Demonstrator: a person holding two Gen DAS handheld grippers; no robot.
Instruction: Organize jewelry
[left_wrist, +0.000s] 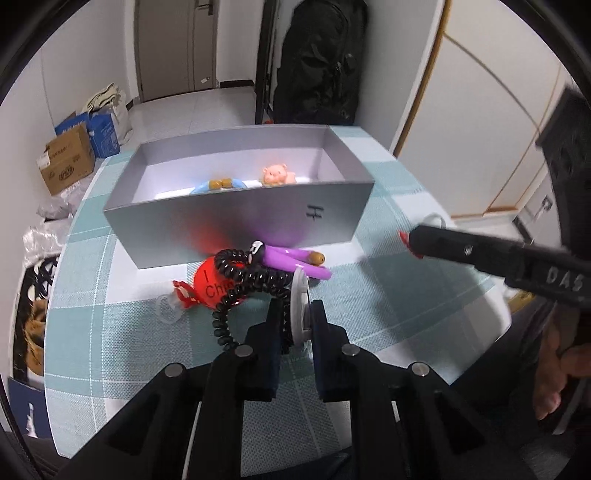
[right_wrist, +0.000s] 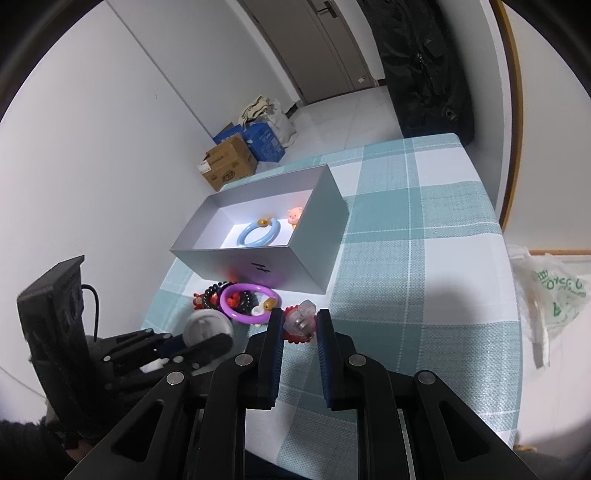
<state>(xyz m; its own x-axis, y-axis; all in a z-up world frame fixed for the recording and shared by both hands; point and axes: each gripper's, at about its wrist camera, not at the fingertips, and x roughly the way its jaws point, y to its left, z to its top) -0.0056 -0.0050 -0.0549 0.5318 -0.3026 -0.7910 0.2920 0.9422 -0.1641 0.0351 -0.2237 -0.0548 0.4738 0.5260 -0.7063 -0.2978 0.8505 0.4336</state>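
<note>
My left gripper (left_wrist: 300, 314) is closed on a pale grey disc (left_wrist: 299, 308), a flat round piece with a raised hub, standing on edge between my pads just above the checked tablecloth (left_wrist: 388, 295). In my right wrist view the same disc (right_wrist: 207, 326) shows its round face. My right gripper (right_wrist: 300, 325) is pinched on a clear faceted charm (right_wrist: 301, 320) with a red frilled edge showing beneath it.

The remaining jewelry lies in a heap against the front wall of the grey box (left_wrist: 240, 218): a purple bangle (left_wrist: 295, 262) with a tan bead, a black coiled cord (left_wrist: 251, 284) and a red round piece (left_wrist: 214, 288) with lettering. Inside the box sit a blue ring (right_wrist: 256, 232) and a small pink pig figure (right_wrist: 294, 215).

The red piece's lettering is partly covered by the cord, so I cannot read it whole. From the left, the box wall hides most of the blue ring (left_wrist: 218, 184). Whether the cord is tied to the disc I cannot tell. A clear ring (left_wrist: 168, 306) beside the red piece is faint.
</note>
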